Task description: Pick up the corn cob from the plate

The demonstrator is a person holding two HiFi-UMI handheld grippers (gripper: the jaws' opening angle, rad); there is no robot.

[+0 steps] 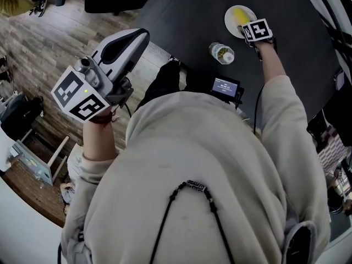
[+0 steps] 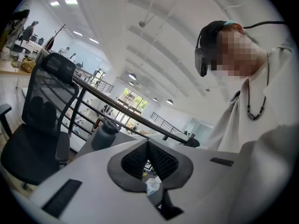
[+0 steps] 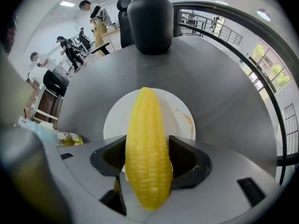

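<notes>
**Cob on plate, right gripper astride it**

Cob: yellow and tapered, with regular rows of kernels and a dull plastic sheen. It lies lengthwise on the plate, its blunt end nearest the camera.

Plate: white, round, smooth and shallow. An orange smear marks the side right of the cob.

Right gripper: a grey moulded body with dark ribbed pads. It points steeply down over the plate. The jaws are spread wide, one pad on each side of the cob. No squeeze is evident and the cob rests on the plate.

Left gripper: same build, held up and away from the table at the person's side. The pads meet at their tips and nothing is held between them.

Surface: the table is dark and matt, with a curved edge. A clear bottle with yellowish contents stands near the plate. A dark matt flask stands beyond the plate.

Room: the floor is grey-brown wood plank. A black mesh chair stands in the left gripper view. A dark metal railing curves past the table, with bright windows and strip-lit ceiling behind. The cream knit sleeve of the person reaches to the right gripper.
</notes>
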